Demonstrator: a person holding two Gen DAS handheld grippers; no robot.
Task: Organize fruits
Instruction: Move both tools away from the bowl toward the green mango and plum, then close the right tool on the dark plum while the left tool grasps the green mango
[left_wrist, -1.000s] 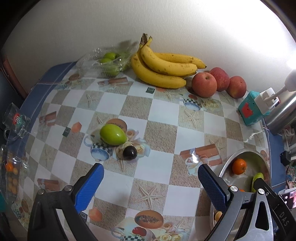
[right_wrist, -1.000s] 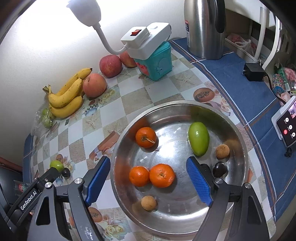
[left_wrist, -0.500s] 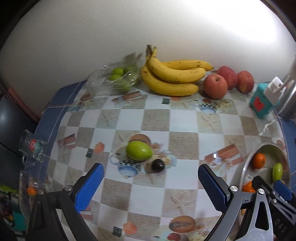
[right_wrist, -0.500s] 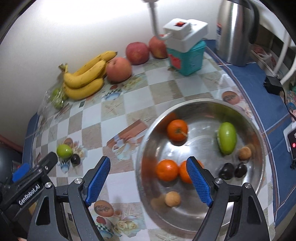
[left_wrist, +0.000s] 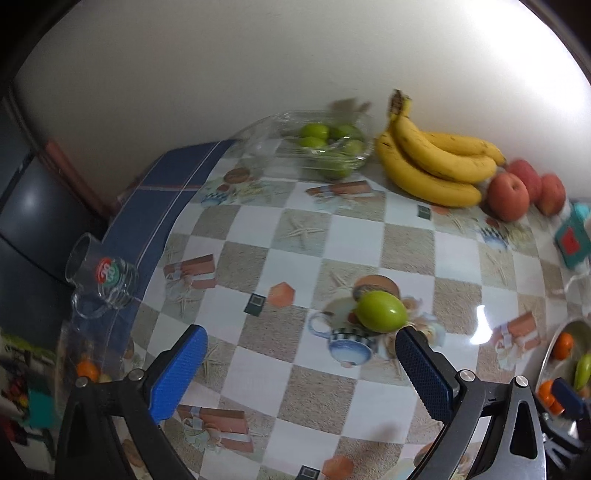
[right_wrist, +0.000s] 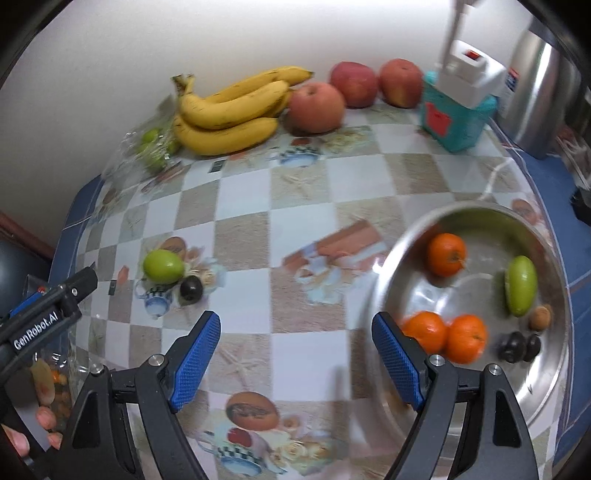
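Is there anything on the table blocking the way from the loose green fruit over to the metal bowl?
Nothing visible does. Between the green fruit and the metal bowl lies only bare tablecloth; the small dark fruit sits beside it.

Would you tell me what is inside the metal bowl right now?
The metal bowl holds three oranges, a long green fruit, a small brown one and two dark ones. The right gripper hides its near rim.

**Checked tablecloth against a pale wall**

A plain white wall (left_wrist: 258, 66) rises at the far side, brightly lit toward the right. The table (right_wrist: 306, 206) wears a glossy checked cloth with a blue border (left_wrist: 162, 192). Dark furniture (left_wrist: 33, 221) stands left.
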